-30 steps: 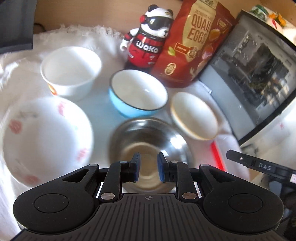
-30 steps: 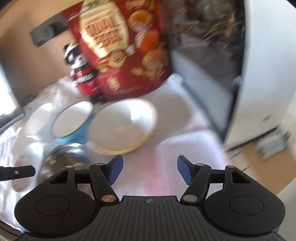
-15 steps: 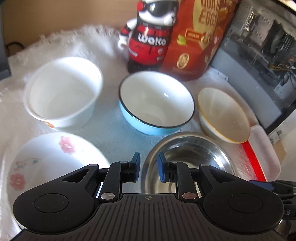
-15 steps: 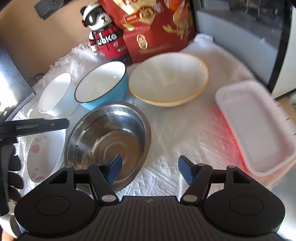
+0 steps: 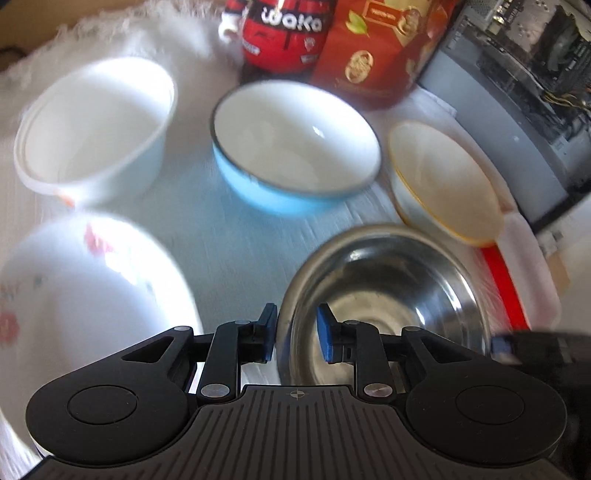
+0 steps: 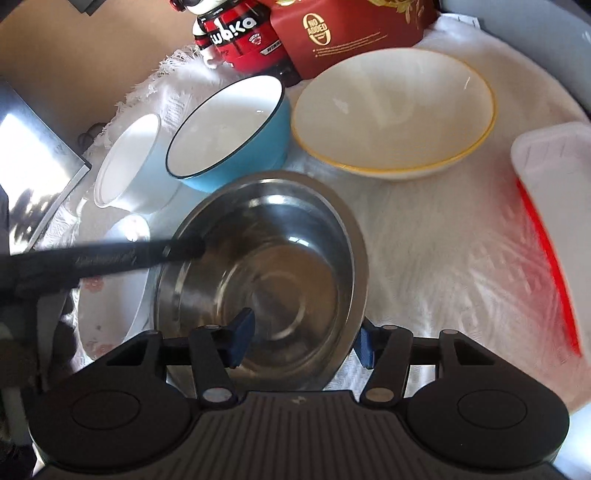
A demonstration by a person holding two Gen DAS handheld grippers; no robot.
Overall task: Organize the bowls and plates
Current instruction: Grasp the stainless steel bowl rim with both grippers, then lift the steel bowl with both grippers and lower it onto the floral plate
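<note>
Nothing is stacked yet: both grippers straddle the shiny steel bowl (image 6: 266,266)'s rim, left gripper (image 5: 297,334) jaws just widened at nine o'clock, right gripper (image 6: 301,345) jaws just narrowing at five o'clock, neither clamped.

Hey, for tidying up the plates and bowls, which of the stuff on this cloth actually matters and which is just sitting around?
Part of the job:
steel bowl
blue bowl
yellow-rimmed bowl
white bowl
floral plate

Just lying about:
panda figure
red snack bag
white tray
computer case
</note>
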